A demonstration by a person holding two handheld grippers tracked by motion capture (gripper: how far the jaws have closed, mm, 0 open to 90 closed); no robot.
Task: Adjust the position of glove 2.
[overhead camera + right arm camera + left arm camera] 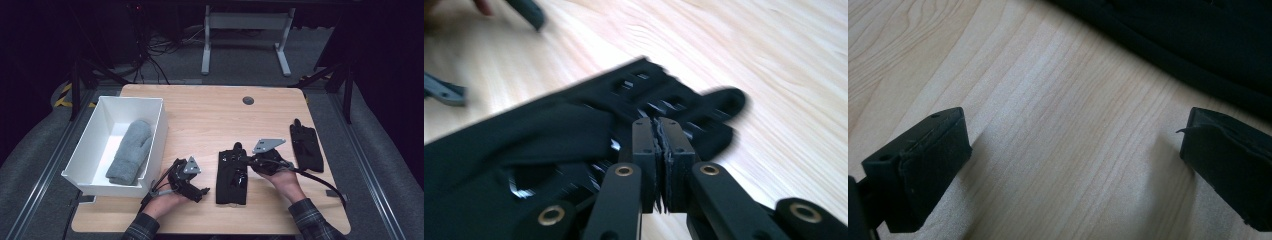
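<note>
1. Landmark: white bin (95,150) at the table's (210,115) left edge, with a grey mitten (130,151) lying inside it

2. Thing in hand: black glove (232,176), flat on the wood just right of the bin, fingers pointing away from the person. A second black glove (306,146) lies farther right of the bin, well apart from the first

3. Right gripper (255,161): over the first glove's right edge, on the side away from the bin. In the right gripper view (663,165) its jaws are pressed together; whether any cloth sits between them I cannot tell, since the glove (549,145) lies under and behind the tips

4. Left gripper (192,192): between the bin and the glove, jaws wide apart over bare wood (1058,150), holding nothing. The glove's edge (1198,45) shows just beyond

5. Handling, as a judgement: light, soft, limp fabric; it will sag and fold once lifted. The ribbed, slotted back looks a little stiffer and possibly slick

6. Hold: pinch a single edge at cuff or finger side, deep enough for the pads to catch cloth. A shallow nip would likely slip
</note>
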